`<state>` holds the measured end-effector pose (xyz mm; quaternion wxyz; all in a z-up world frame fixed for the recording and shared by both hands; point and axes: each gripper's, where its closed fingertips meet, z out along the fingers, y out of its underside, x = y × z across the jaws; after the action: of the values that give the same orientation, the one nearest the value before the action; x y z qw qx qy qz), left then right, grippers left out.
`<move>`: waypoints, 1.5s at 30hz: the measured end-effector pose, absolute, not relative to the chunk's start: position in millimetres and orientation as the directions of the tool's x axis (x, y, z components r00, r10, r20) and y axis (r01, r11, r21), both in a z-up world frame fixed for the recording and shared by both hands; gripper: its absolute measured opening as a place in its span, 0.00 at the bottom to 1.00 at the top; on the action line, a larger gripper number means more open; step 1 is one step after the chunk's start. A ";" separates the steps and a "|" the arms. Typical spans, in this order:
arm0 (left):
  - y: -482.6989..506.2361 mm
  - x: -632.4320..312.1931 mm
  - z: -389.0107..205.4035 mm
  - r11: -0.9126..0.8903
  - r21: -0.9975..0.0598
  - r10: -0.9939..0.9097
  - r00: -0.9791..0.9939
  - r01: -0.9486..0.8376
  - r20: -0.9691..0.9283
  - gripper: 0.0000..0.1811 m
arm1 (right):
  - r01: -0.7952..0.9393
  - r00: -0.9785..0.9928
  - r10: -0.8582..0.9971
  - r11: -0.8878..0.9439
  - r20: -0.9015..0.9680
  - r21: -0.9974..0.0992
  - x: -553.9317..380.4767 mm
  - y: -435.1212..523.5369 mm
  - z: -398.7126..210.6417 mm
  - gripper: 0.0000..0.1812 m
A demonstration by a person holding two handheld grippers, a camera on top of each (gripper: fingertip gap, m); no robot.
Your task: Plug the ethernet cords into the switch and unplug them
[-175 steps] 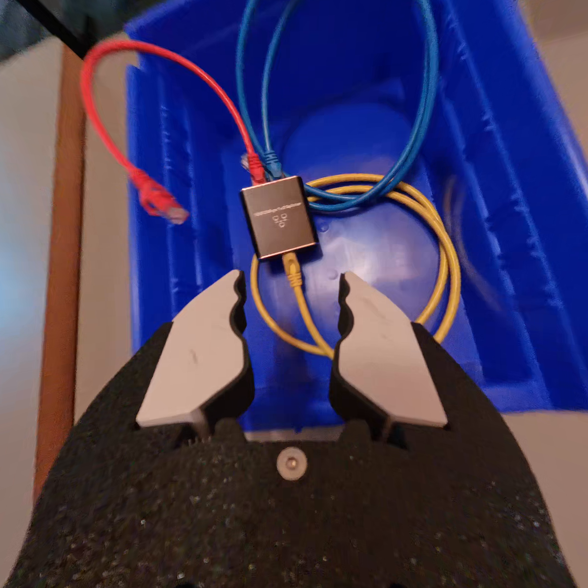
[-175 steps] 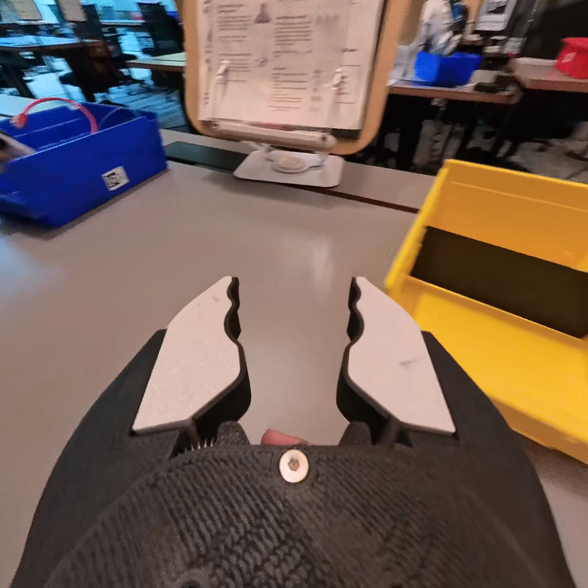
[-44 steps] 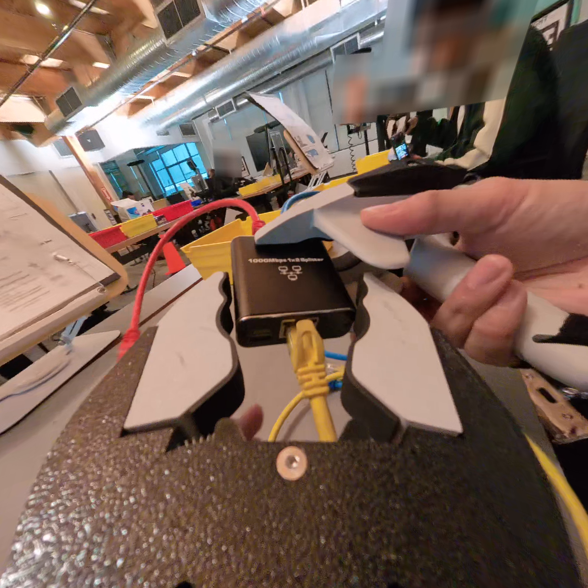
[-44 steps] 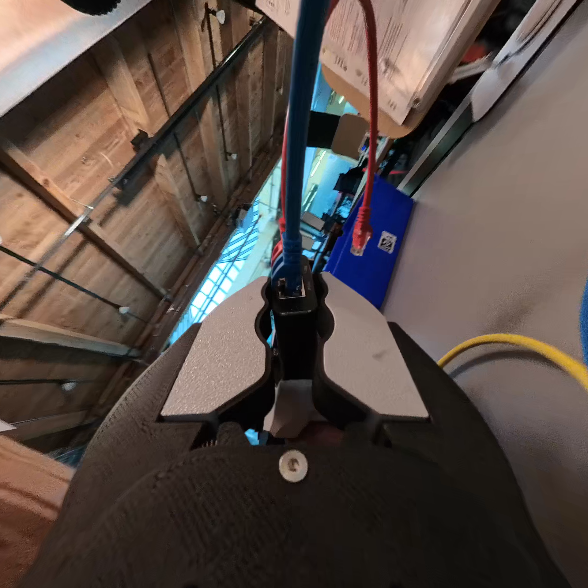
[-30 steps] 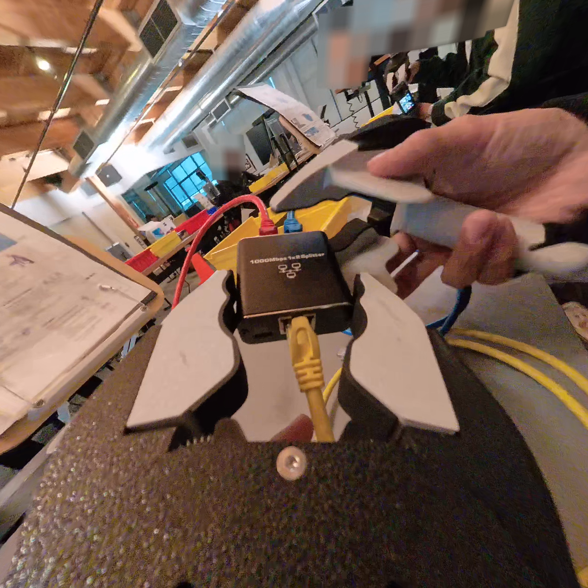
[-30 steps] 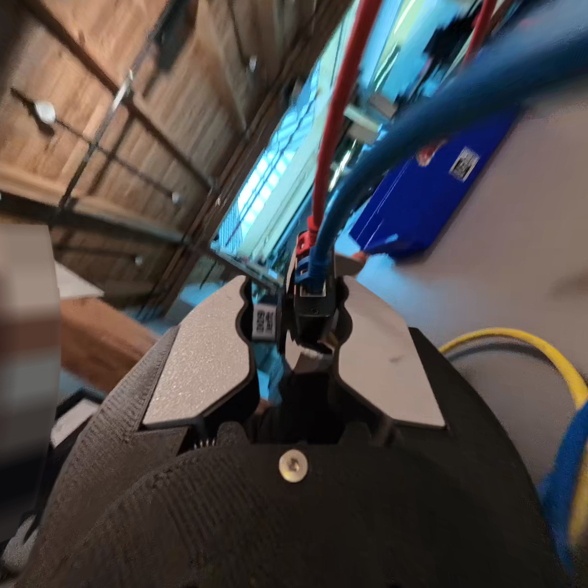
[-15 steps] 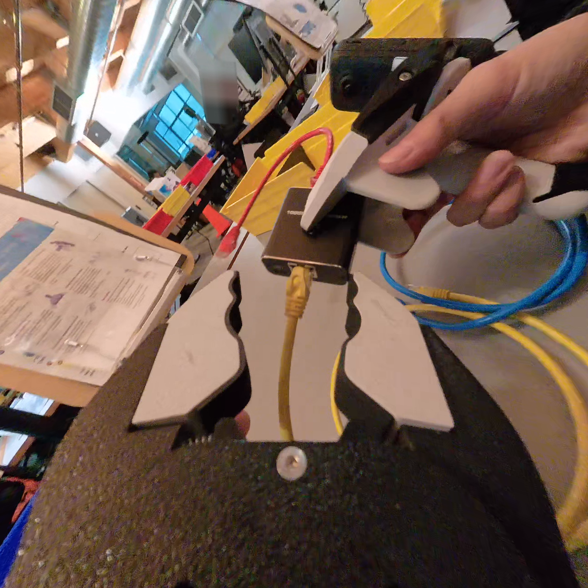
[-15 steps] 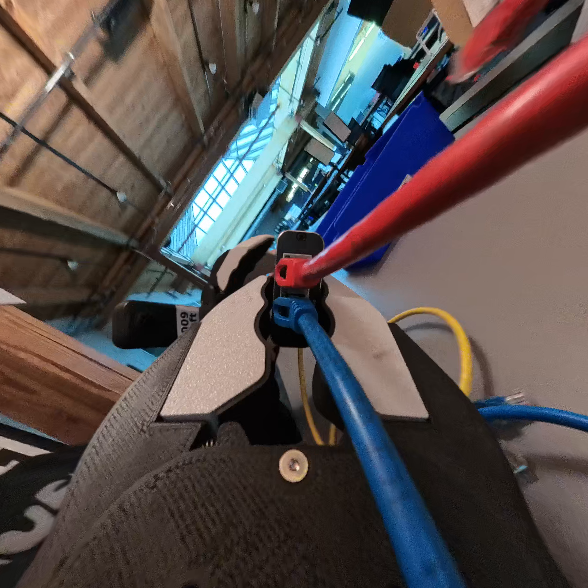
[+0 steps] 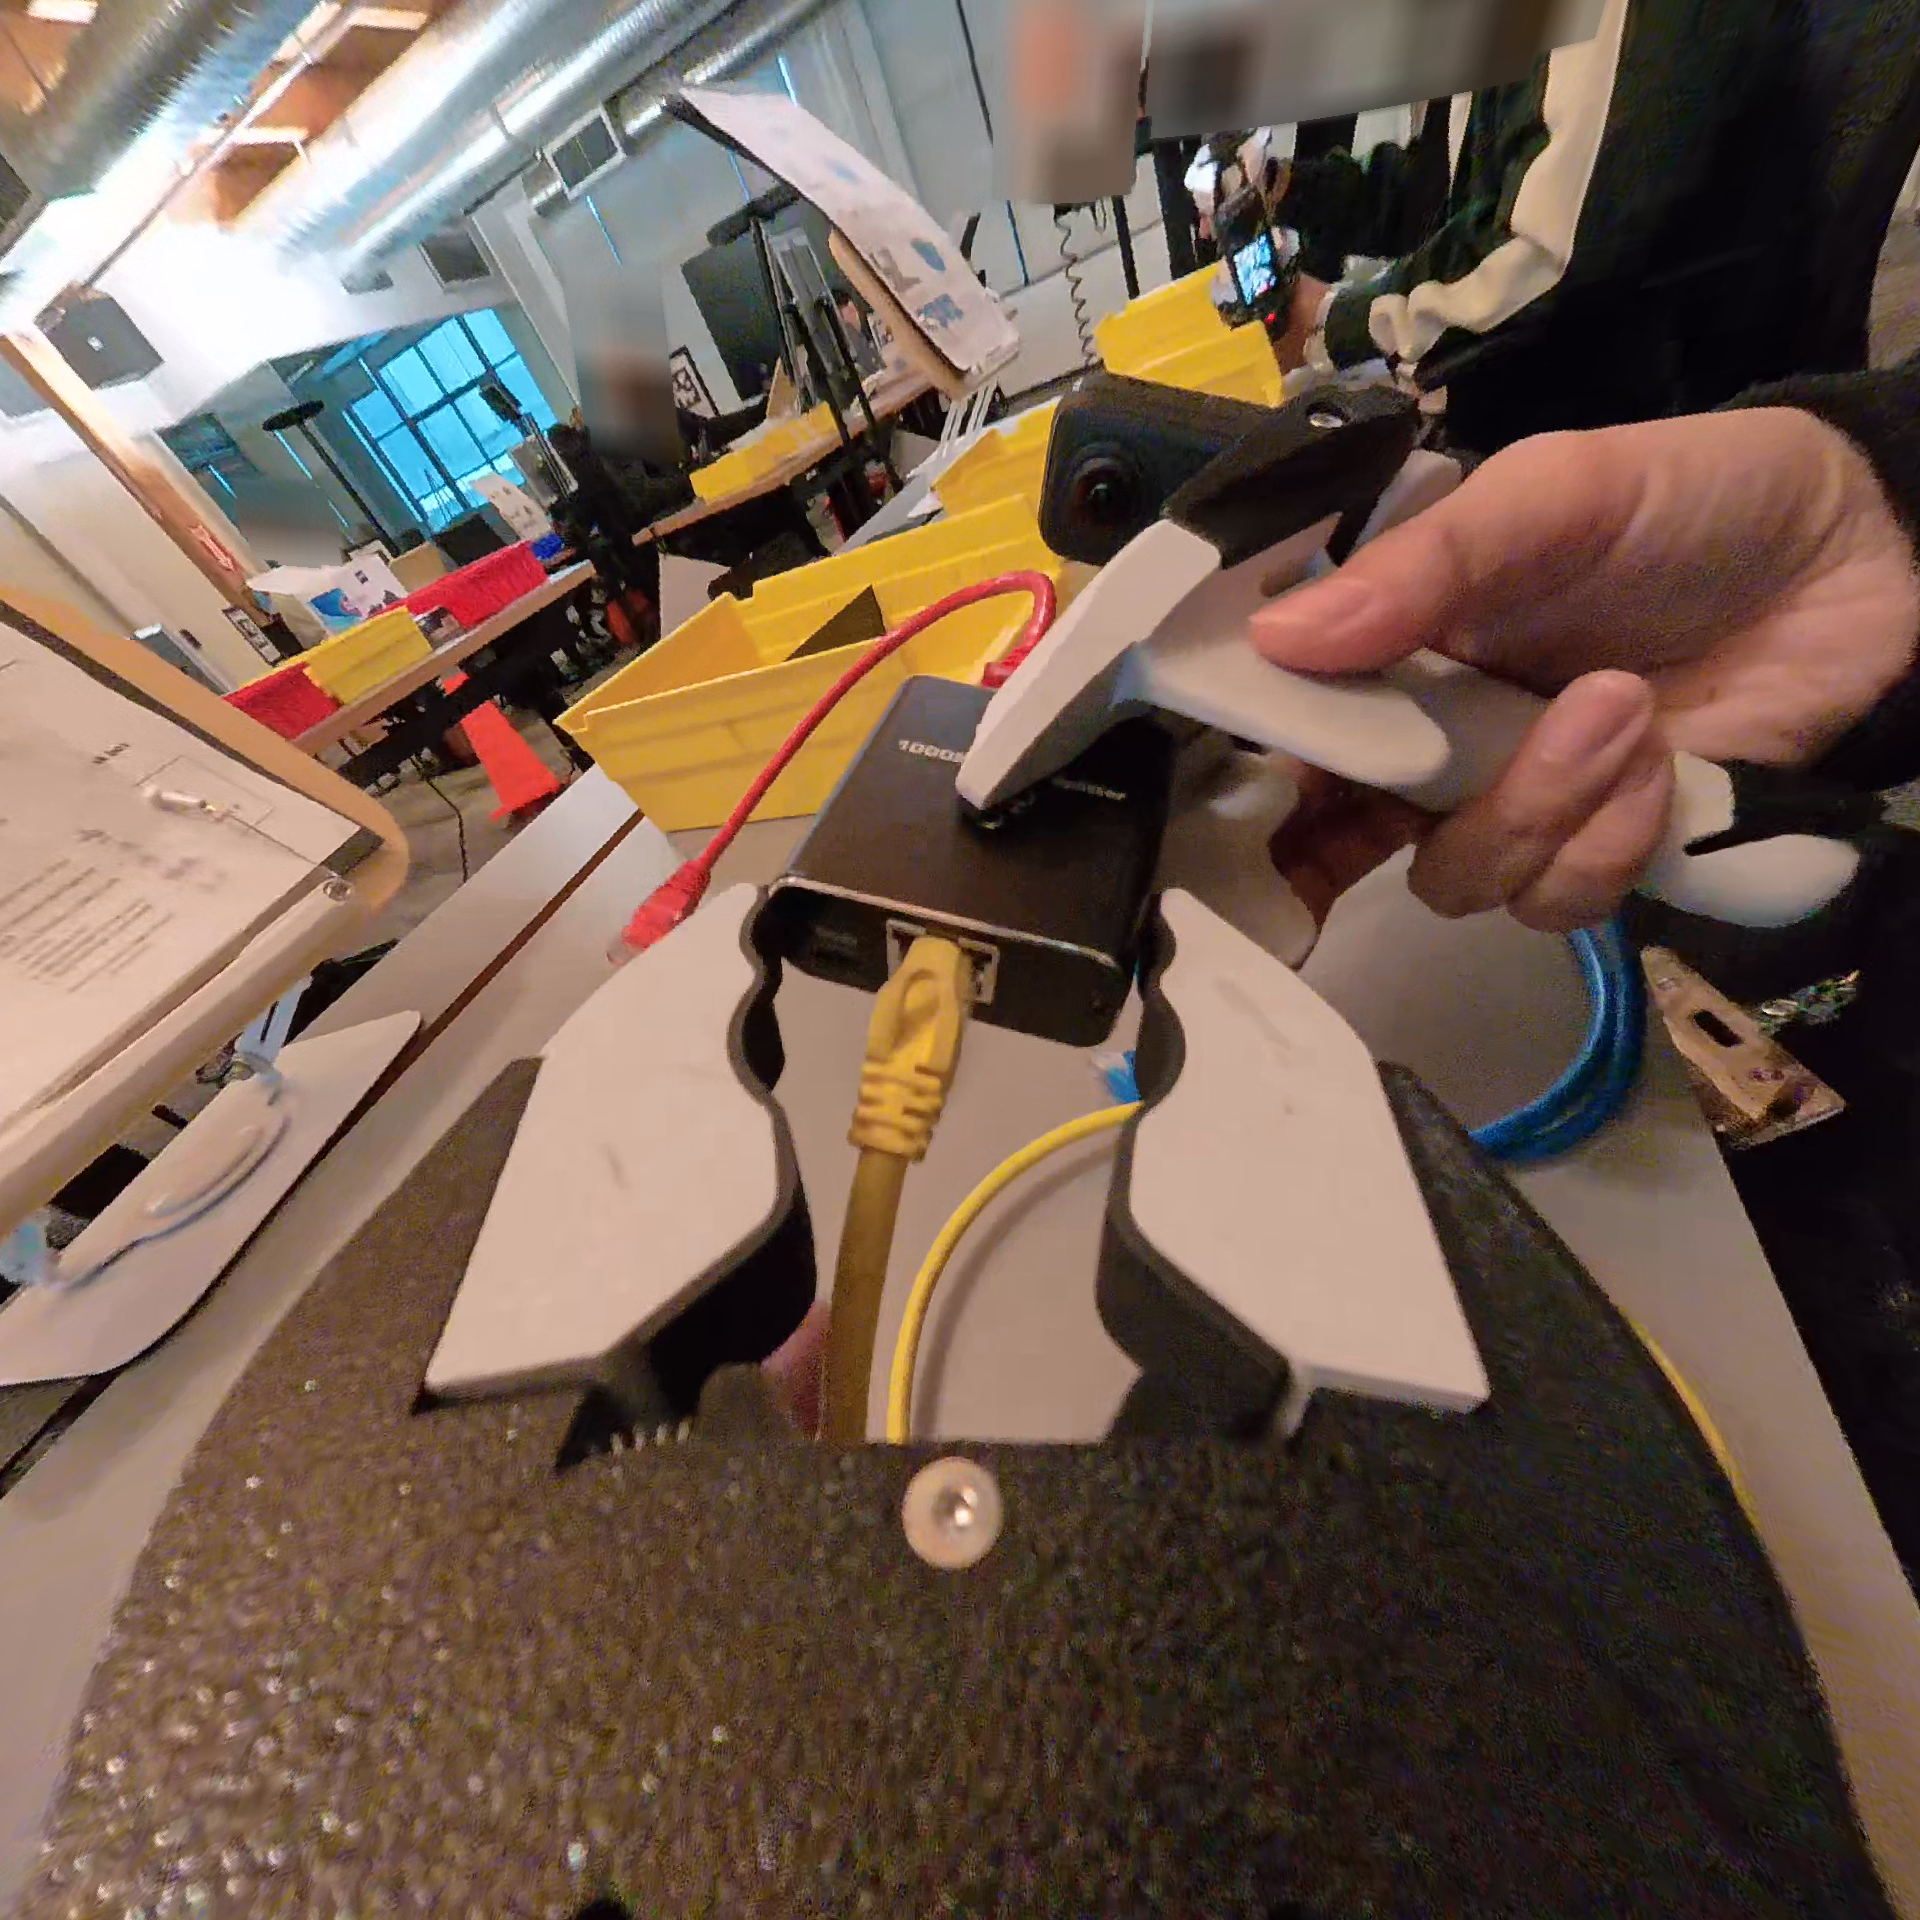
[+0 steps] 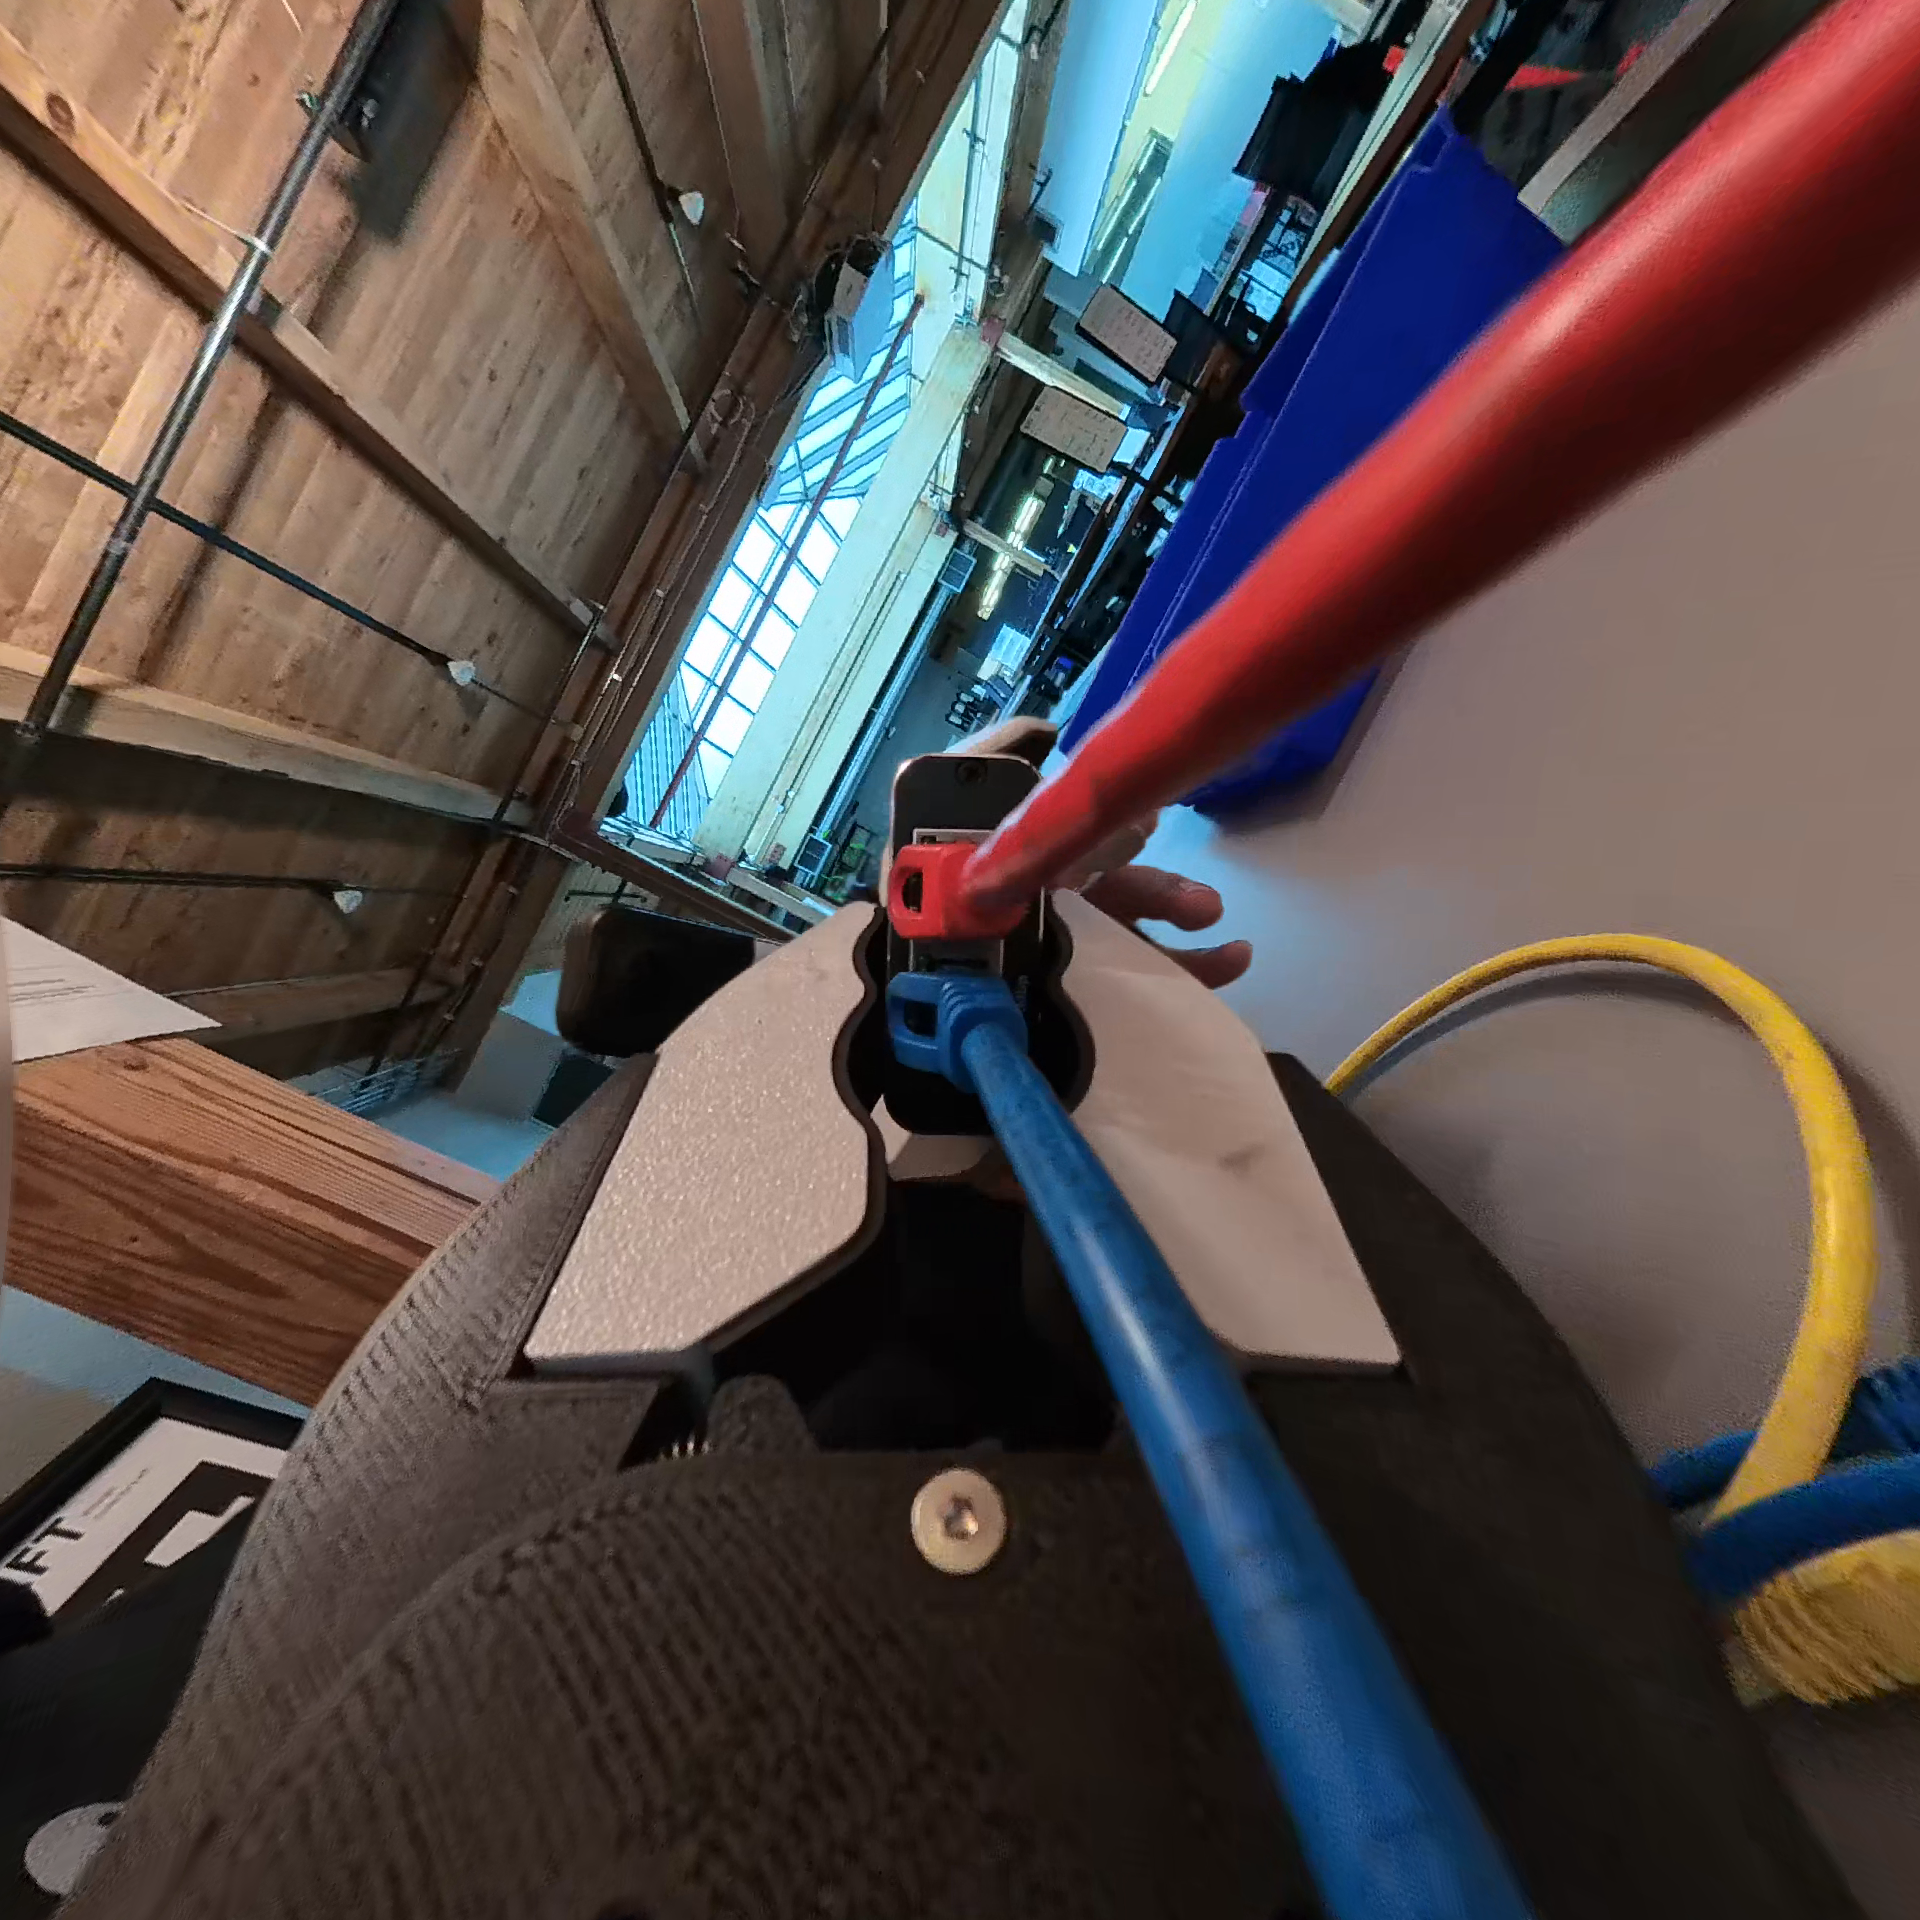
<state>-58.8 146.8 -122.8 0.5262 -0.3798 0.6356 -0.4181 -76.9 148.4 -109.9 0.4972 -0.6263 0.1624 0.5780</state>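
The small black box-shaped switch [image 9: 966, 873] looks like smooth, satin metal. The rubbery yellow cord [image 9: 904, 1049] is glossy, while the grey table [image 10: 1662, 831] is matt.

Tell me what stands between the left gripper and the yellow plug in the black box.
Nothing visible does. The left gripper is open, and the yellow plug sits in the gap between its fingers, seated in the black box. The right gripper clamps that box from the far side, clear of the plug.

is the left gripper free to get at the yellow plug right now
Probably yes. The left gripper is open, and the yellow plug sits between its fingers with nothing in front, while the right gripper is shut on the switch.
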 end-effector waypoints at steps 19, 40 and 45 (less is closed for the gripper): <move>147.4 -51.4 -133.4 0.273 -0.959 -0.950 -0.130 0.080 -0.282 0.36 | -0.706 0.363 0.381 -0.483 -0.850 -0.518 -75.5 153.4 -118.0 0.22; 182.0 -48.2 -123.1 0.293 -0.955 -0.941 0.192 0.045 -0.280 0.36 | -0.945 0.216 0.347 -0.162 -0.913 -0.285 -32.9 170.2 -106.9 0.08; 183.0 -43.5 -126.3 0.277 -0.961 -0.929 0.260 0.018 -0.263 0.36 | -0.965 0.154 0.338 -0.150 -0.928 -0.215 -26.8 172.3 -110.5 0.08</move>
<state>-43.5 183.0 -126.3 0.6375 -0.4728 0.4816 -0.3716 -26.8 172.3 -110.5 0.5718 -0.5002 0.3134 0.5697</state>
